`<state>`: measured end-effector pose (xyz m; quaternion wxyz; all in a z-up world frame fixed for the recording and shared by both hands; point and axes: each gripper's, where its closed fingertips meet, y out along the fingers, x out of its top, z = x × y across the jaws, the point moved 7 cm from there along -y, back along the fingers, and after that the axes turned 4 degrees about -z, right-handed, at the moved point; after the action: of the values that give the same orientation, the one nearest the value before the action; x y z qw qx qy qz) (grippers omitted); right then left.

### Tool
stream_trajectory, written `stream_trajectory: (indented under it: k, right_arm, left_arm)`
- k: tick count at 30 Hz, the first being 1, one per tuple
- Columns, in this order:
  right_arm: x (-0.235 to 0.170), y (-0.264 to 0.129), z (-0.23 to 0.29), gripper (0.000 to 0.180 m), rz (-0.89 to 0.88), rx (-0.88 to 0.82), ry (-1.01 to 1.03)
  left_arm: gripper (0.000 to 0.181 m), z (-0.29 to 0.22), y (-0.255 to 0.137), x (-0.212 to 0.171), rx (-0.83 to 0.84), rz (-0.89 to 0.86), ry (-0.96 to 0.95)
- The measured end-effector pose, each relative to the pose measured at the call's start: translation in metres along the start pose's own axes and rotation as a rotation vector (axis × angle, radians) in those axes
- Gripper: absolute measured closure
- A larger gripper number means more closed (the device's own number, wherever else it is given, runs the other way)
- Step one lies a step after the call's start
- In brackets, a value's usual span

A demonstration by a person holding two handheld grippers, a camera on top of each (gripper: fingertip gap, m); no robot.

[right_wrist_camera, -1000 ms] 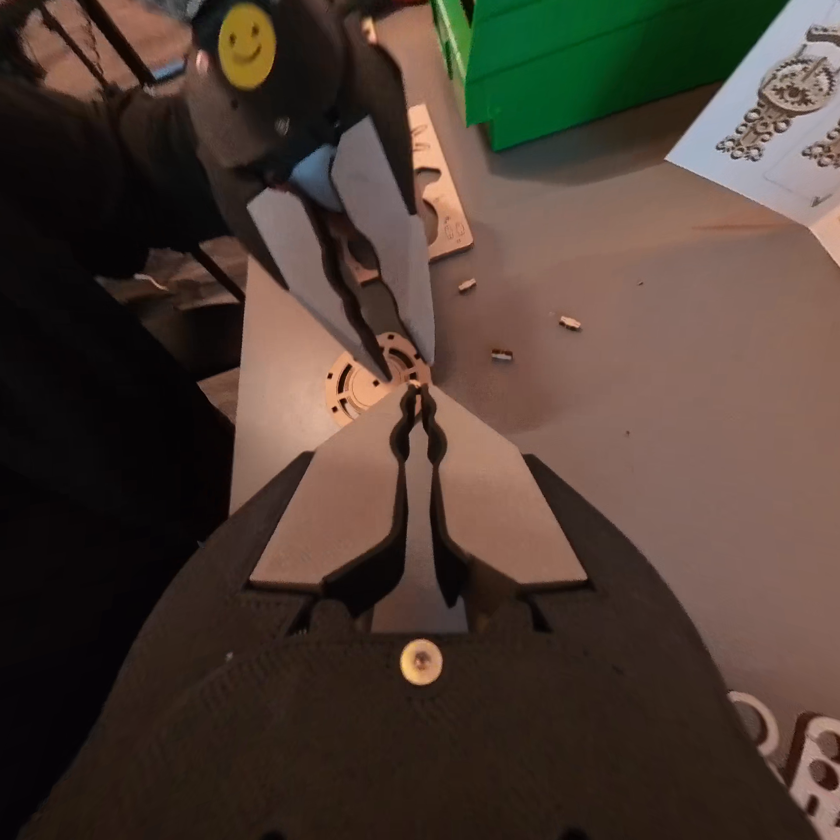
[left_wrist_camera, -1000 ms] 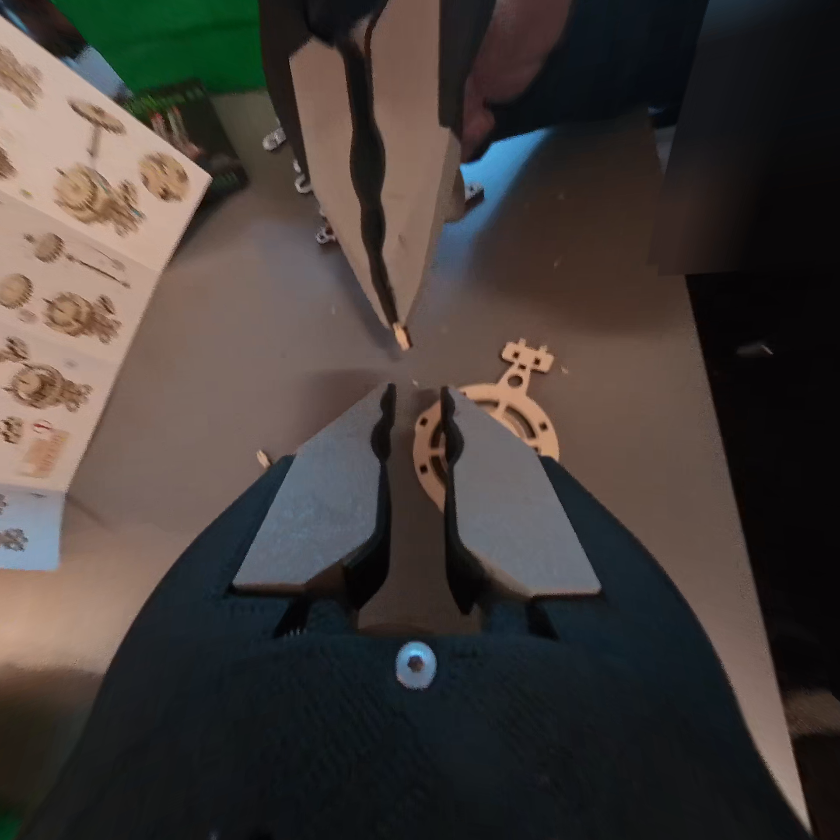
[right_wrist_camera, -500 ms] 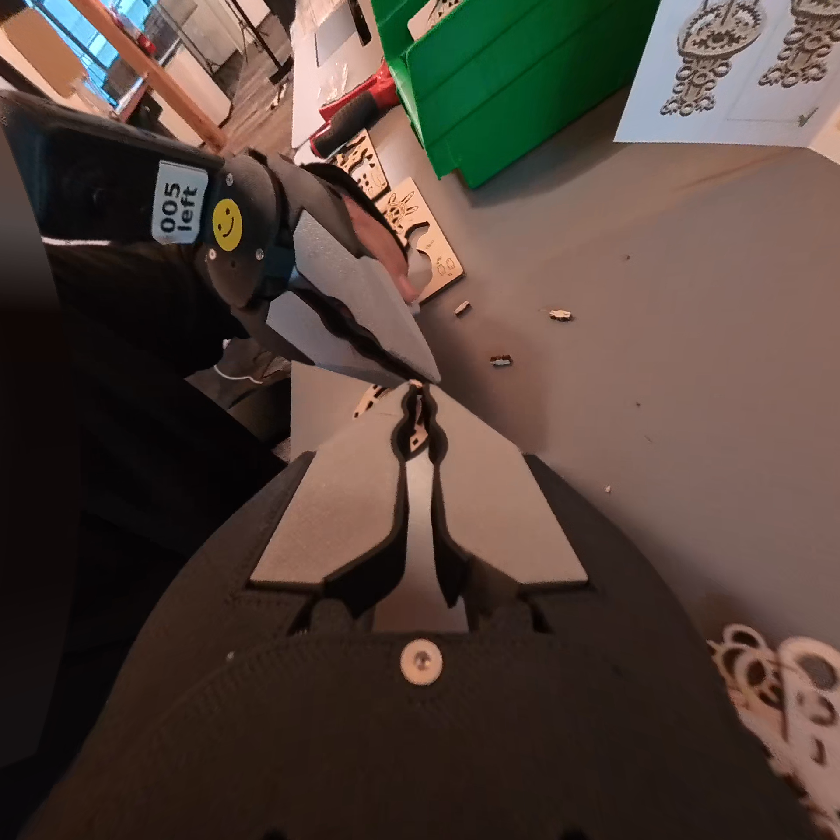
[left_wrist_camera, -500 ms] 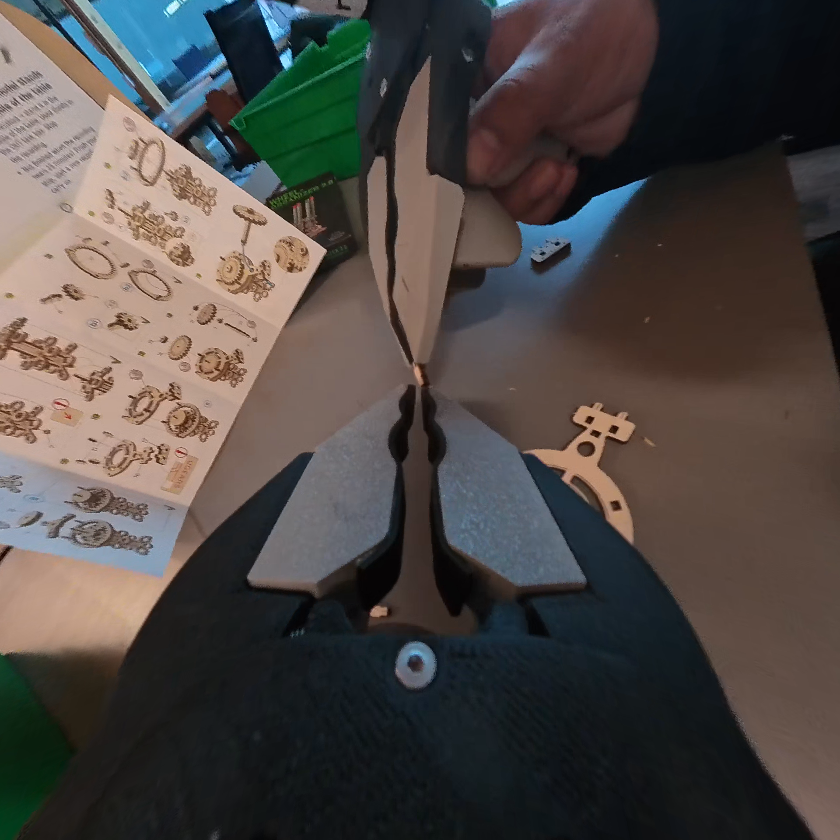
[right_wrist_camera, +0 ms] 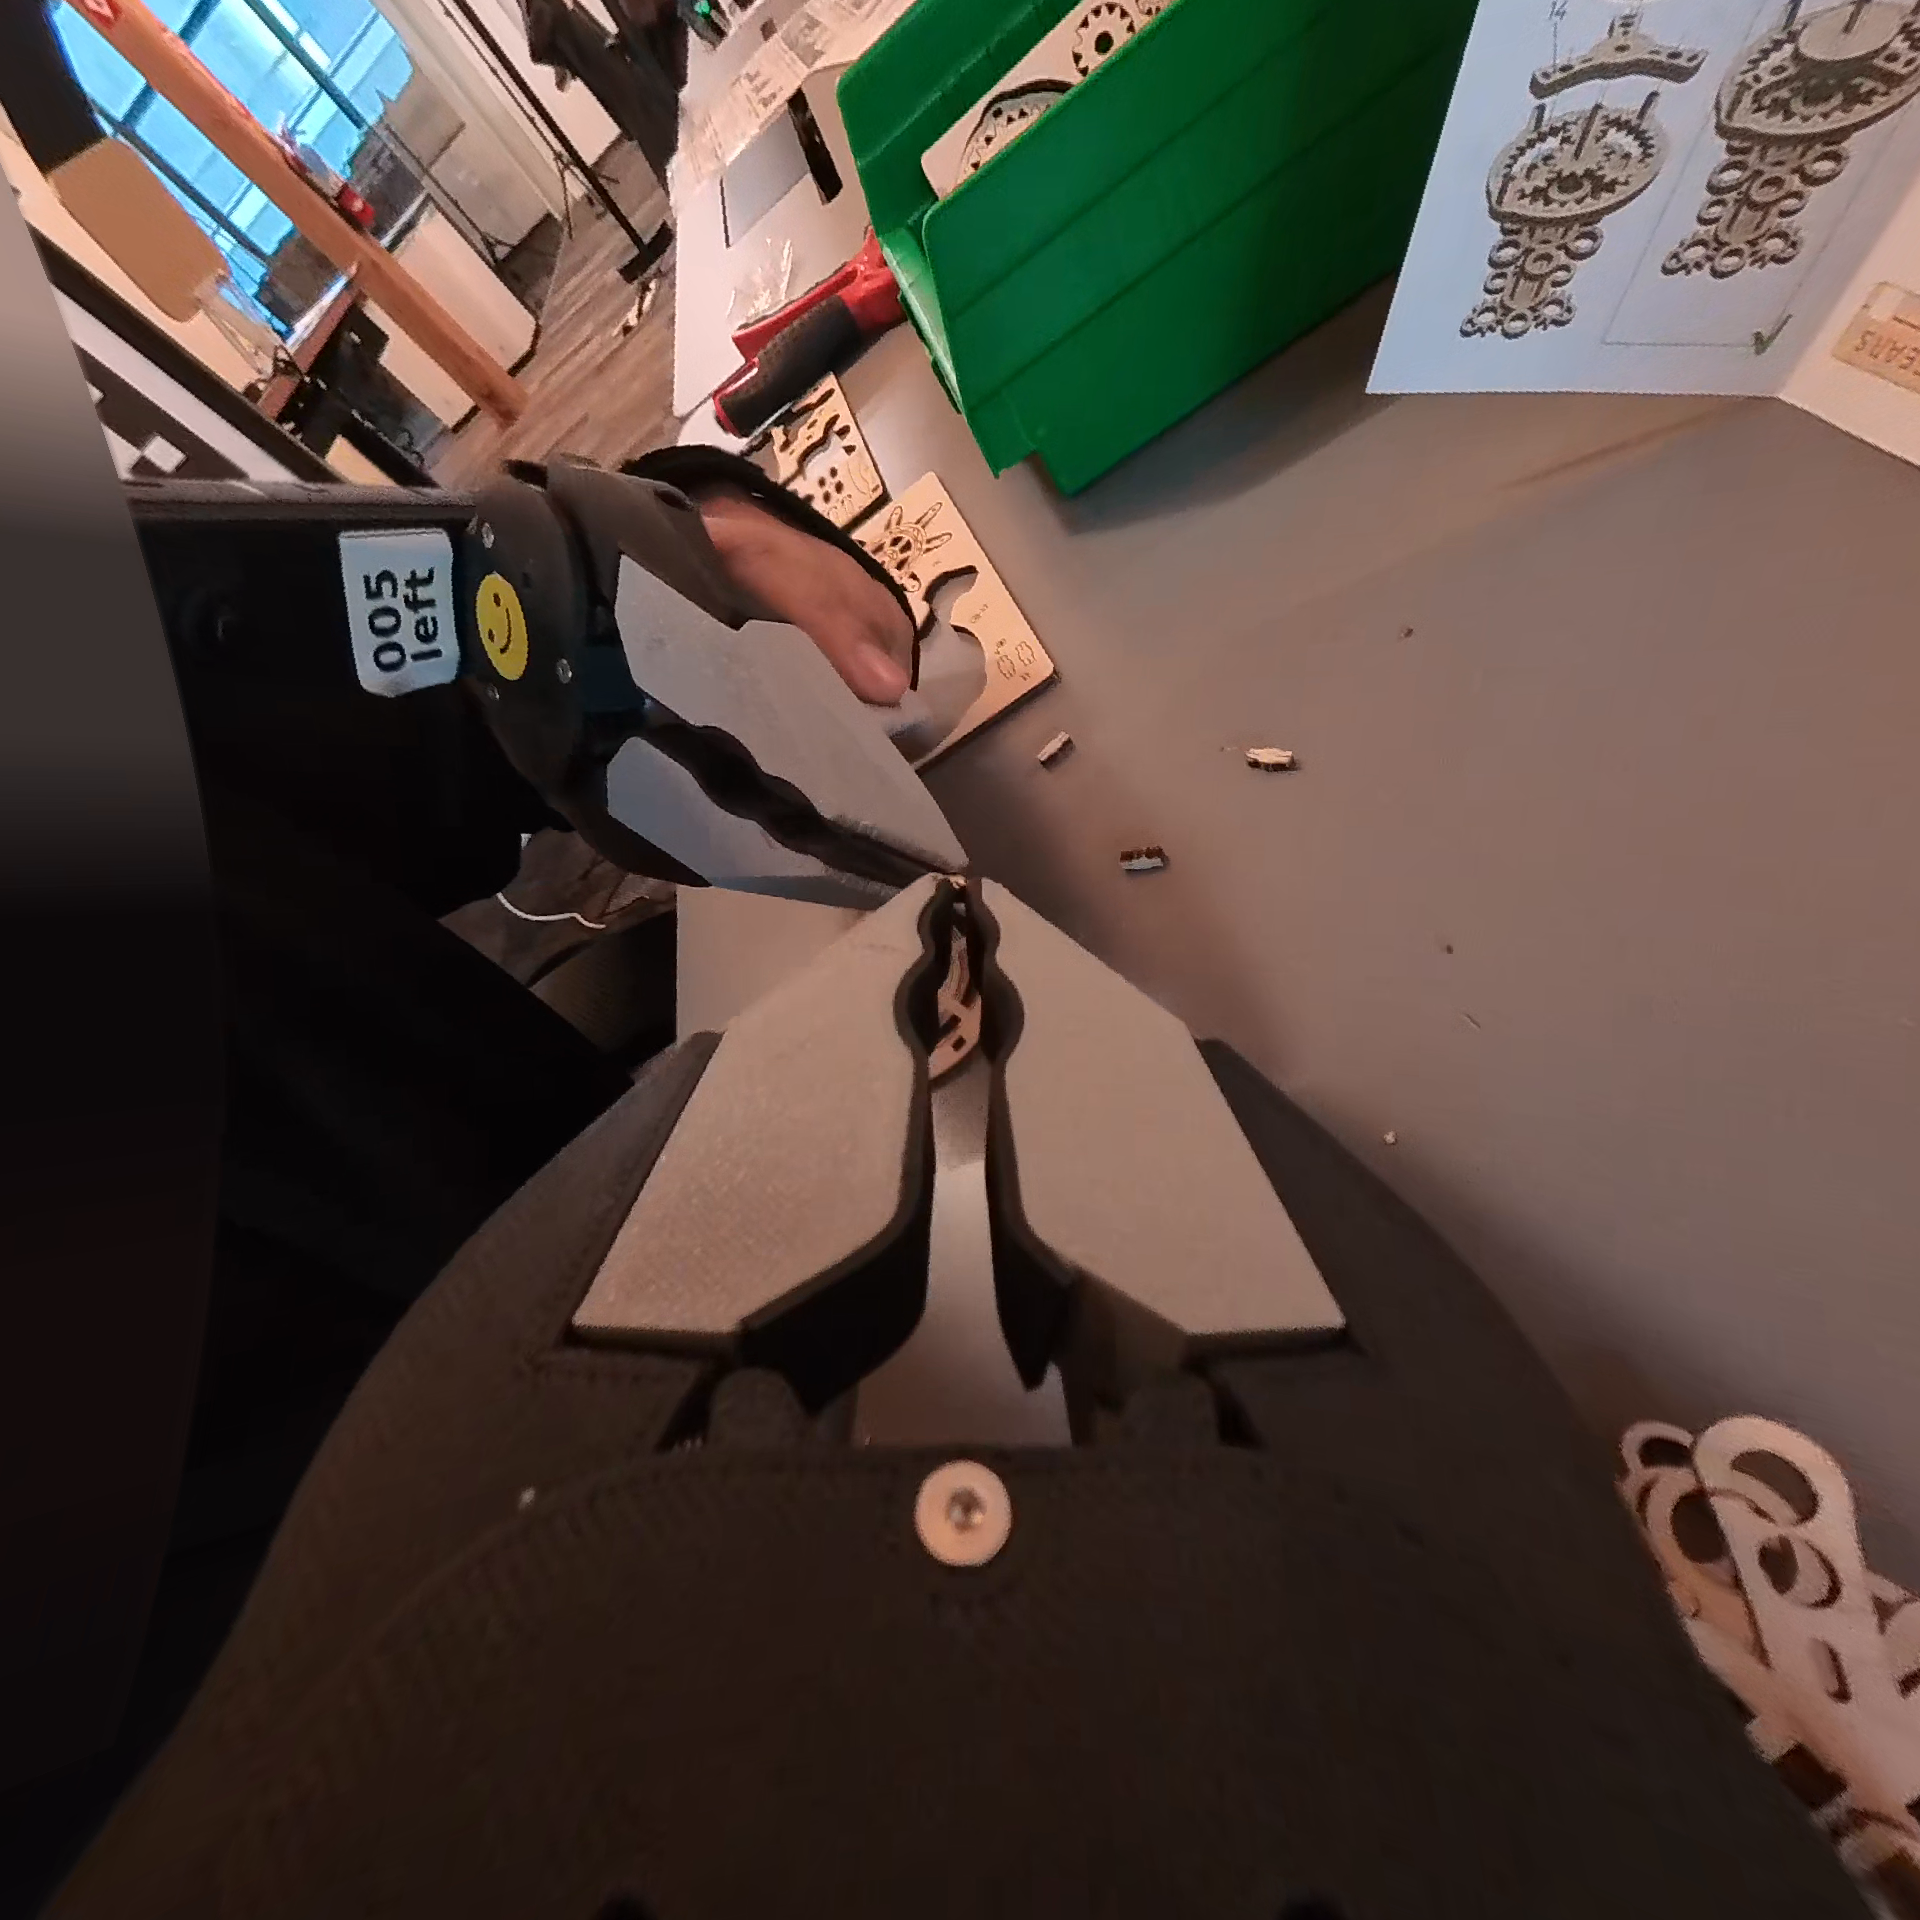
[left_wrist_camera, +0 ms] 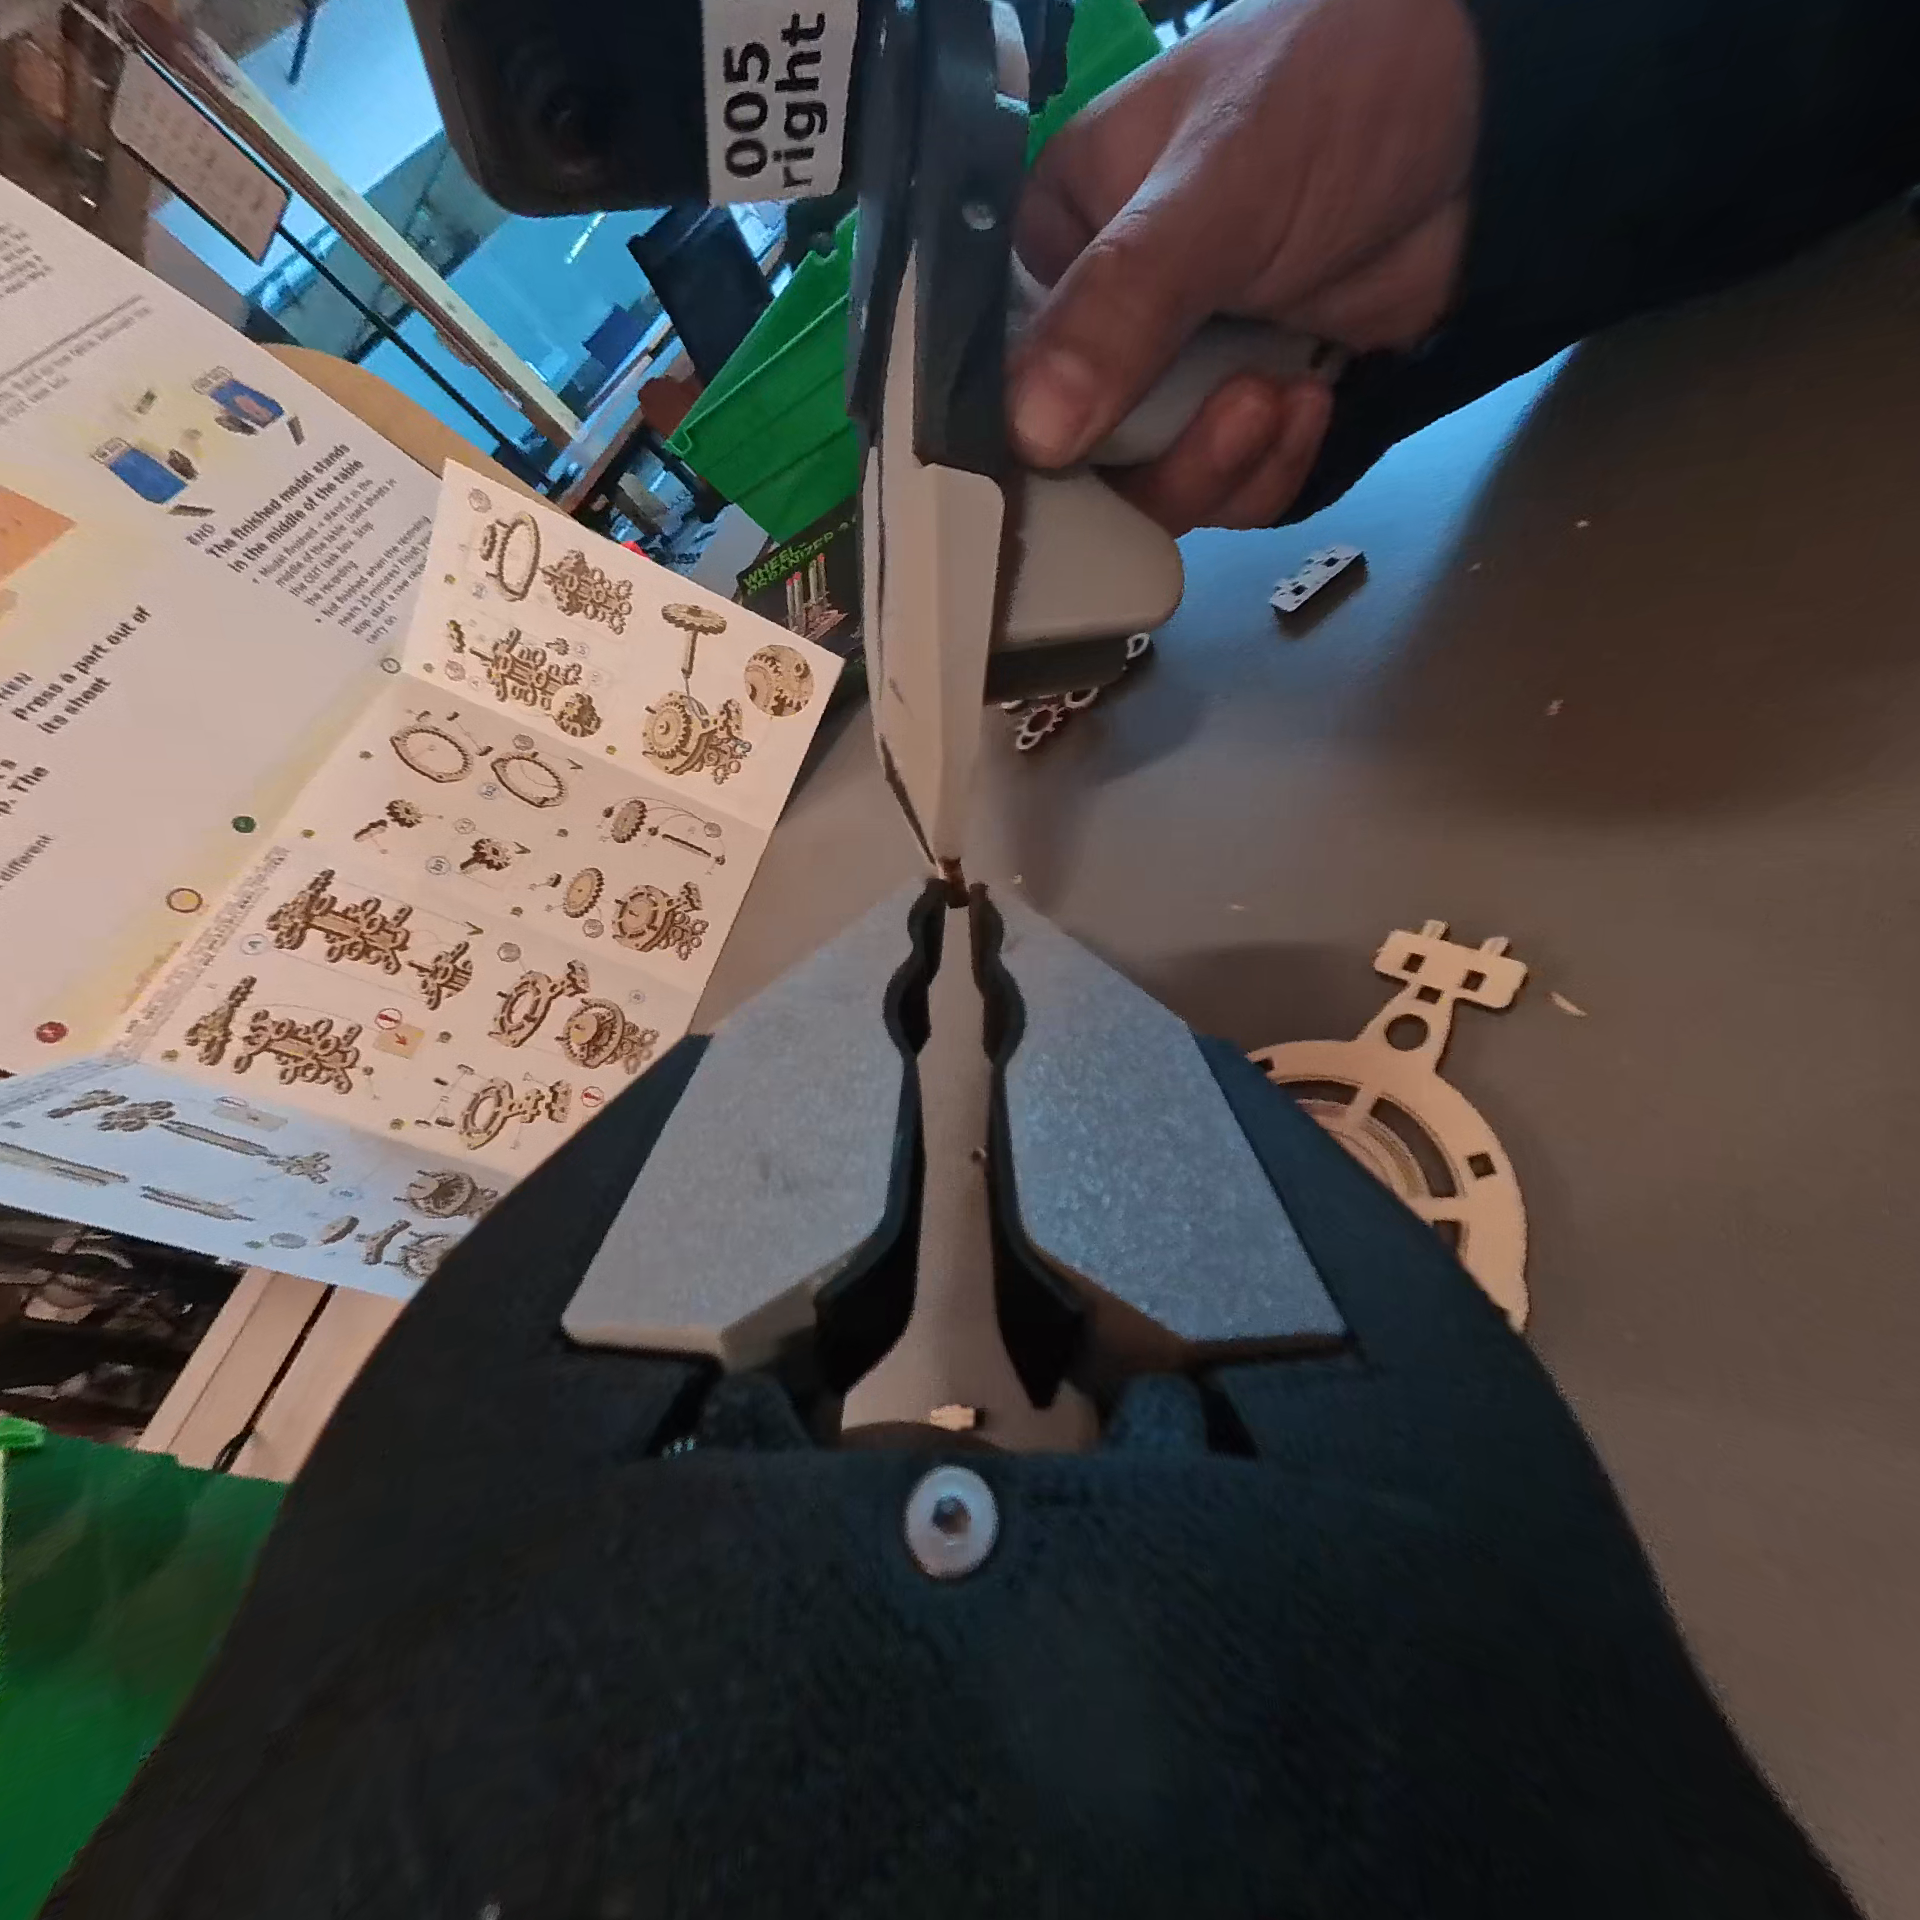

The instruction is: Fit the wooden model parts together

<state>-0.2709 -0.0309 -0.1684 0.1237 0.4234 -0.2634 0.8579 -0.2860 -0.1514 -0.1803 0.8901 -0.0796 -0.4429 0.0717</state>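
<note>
Left gripper (left_wrist_camera: pixel 954 900) and right gripper (right_wrist_camera: pixel 958 885) tip to tip, jaws nearly closed on one tiny peg (left_wrist_camera: pixel 952 864), above open grey table (right_wrist_camera: pixel 1558 831).

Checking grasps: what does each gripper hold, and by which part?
The right gripper pinches a tiny wooden piece by one end; the tips of the left gripper flank the other end, grip uncertain.

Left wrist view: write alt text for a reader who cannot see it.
The left gripper and the right gripper, held by a hand, meet tip to tip around a tiny wooden piece above a grey table. A ring-shaped wooden part lies right, an instruction sheet left.
</note>
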Motion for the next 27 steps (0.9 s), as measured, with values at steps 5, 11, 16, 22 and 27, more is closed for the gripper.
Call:
stream_trajectory:
  k: [5, 11, 16, 22, 27]
  right_arm:
    - [0.009, -0.005, 0.01, 0.179, -0.077, 0.061, -0.073]
    - [0.026, -0.023, 0.029, 0.176, -0.197, 0.059, -0.281]
    - [0.024, -0.014, 0.034, 0.175, -0.164, 0.038, -0.319]
    - [0.029, -0.017, 0.038, 0.177, -0.201, 0.069, -0.318]
    - [0.029, -0.016, 0.04, 0.178, -0.201, 0.099, -0.309]
  left_arm:
    - [0.18, 0.013, -0.008, 0.003, -0.053, -0.096, -0.183]
    - [0.18, 0.039, -0.02, 0.003, -0.293, -0.391, -0.719]
    - [0.18, 0.044, -0.02, 0.002, -0.427, -0.511, -0.922]
    - [0.18, 0.043, -0.013, 0.006, -0.502, -0.578, -1.074]
    - [0.18, 0.04, -0.01, 0.006, -0.509, -0.55, -1.07]
